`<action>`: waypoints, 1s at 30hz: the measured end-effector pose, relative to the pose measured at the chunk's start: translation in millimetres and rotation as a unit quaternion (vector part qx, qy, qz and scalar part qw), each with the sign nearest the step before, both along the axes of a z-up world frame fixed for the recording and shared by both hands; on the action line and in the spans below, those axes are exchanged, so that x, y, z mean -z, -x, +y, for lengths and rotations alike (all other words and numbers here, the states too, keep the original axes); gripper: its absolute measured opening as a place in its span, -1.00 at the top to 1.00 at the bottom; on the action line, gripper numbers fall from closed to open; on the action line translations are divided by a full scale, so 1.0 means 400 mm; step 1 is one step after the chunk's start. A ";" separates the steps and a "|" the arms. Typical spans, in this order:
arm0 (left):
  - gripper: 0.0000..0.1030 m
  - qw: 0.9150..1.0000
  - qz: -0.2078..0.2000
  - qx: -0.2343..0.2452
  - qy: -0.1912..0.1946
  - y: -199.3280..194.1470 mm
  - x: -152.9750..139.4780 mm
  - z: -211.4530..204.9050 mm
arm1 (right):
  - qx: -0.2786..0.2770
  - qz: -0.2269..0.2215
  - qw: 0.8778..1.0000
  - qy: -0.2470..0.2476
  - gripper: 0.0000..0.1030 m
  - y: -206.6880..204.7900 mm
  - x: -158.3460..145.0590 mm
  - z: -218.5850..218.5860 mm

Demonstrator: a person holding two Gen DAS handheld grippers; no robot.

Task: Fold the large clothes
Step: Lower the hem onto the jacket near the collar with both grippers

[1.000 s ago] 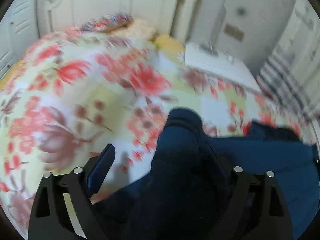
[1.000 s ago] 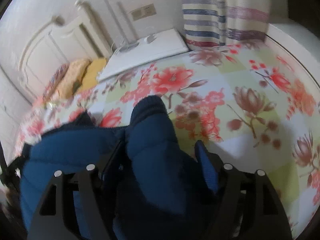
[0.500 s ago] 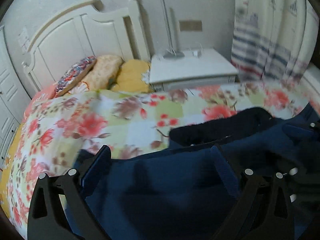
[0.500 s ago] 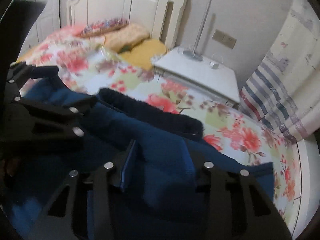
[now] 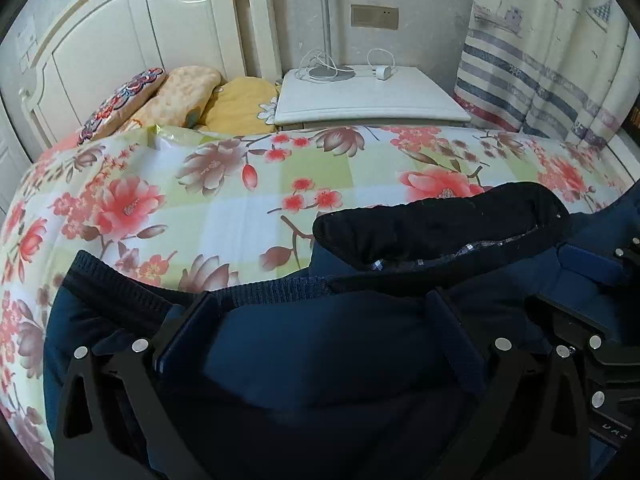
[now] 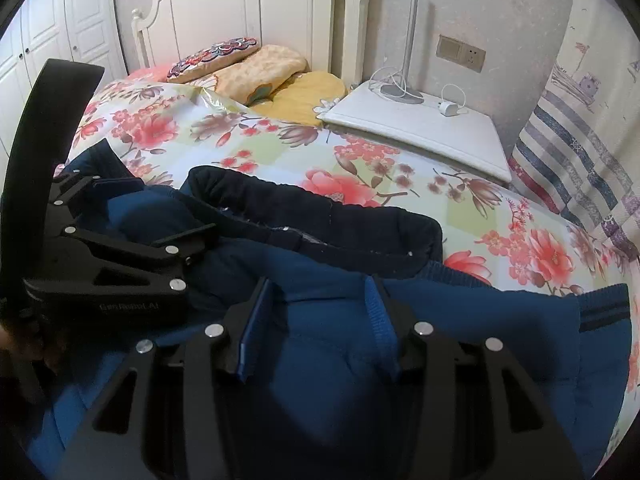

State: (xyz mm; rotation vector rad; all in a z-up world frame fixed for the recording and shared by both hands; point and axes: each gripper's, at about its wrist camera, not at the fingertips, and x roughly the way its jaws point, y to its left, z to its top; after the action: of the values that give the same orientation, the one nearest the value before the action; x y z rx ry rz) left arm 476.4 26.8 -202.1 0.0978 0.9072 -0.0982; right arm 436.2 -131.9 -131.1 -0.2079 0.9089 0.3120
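Observation:
A dark blue padded jacket point(image 5: 320, 352) with a black collar point(image 5: 440, 220) lies on the floral bedspread point(image 5: 200, 184). My left gripper point(image 5: 320, 312) holds a thick fold of the jacket between its jaws. My right gripper point(image 6: 320, 300) likewise grips blue jacket fabric point(image 6: 344, 360); its collar point(image 6: 320, 216) lies just ahead. The left gripper shows in the right wrist view point(image 6: 200, 240) at the left, over the jacket. The right gripper's finger shows at the right edge of the left wrist view point(image 5: 592, 264).
A white headboard point(image 5: 140, 40) and pillows point(image 5: 180, 96) stand at the far end of the bed. A white nightstand point(image 5: 368, 100) with a lamp base and charger stands beside it. A striped curtain point(image 5: 540, 60) hangs at the right.
Both grippers have swung from spread sleeves to face the headboard side by side. The sleeves have been brought over onto the jacket's body, and the collar now lies ahead.

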 end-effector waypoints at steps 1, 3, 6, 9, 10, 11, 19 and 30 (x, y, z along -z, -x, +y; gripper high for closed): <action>-0.91 1.000 0.000 0.000 0.004 -0.001 -0.001 0.002 | 0.000 -0.002 1.000 0.002 0.07 0.001 0.001 0.001; -0.91 1.000 0.002 0.001 0.004 -0.001 -0.004 0.003 | 0.000 -0.004 1.000 0.009 0.07 0.004 -0.003 0.003; -0.91 1.000 -0.002 0.000 0.001 0.011 -0.043 0.028 | 0.000 0.004 1.000 0.005 0.18 0.008 -0.037 -0.025; -0.91 0.998 -0.048 -0.026 -0.030 0.051 -0.104 0.107 | 0.045 -0.028 0.998 0.014 -0.05 0.029 -0.094 -0.115; -0.91 0.997 -0.056 -0.039 -0.048 0.054 -0.110 0.135 | 0.064 -0.031 0.997 0.010 -0.12 0.030 -0.106 -0.164; -0.91 0.995 -0.050 -0.055 -0.063 0.048 -0.104 0.172 | 0.087 -0.026 0.996 0.012 -0.16 0.023 -0.105 -0.210; -0.91 0.996 0.029 -0.075 0.039 -0.001 -0.002 0.308 | 0.147 0.013 0.980 -0.131 -0.16 0.018 -0.021 -0.412; -0.91 0.992 -0.024 -0.107 0.056 0.038 -0.034 0.333 | 0.210 -0.022 0.951 -0.228 -0.16 0.044 -0.024 -0.522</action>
State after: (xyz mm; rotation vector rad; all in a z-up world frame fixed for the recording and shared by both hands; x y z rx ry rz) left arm 461.1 159.8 -188.6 -0.1006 0.8570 0.0536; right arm 418.4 -340.5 -121.6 0.4016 0.7896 0.1120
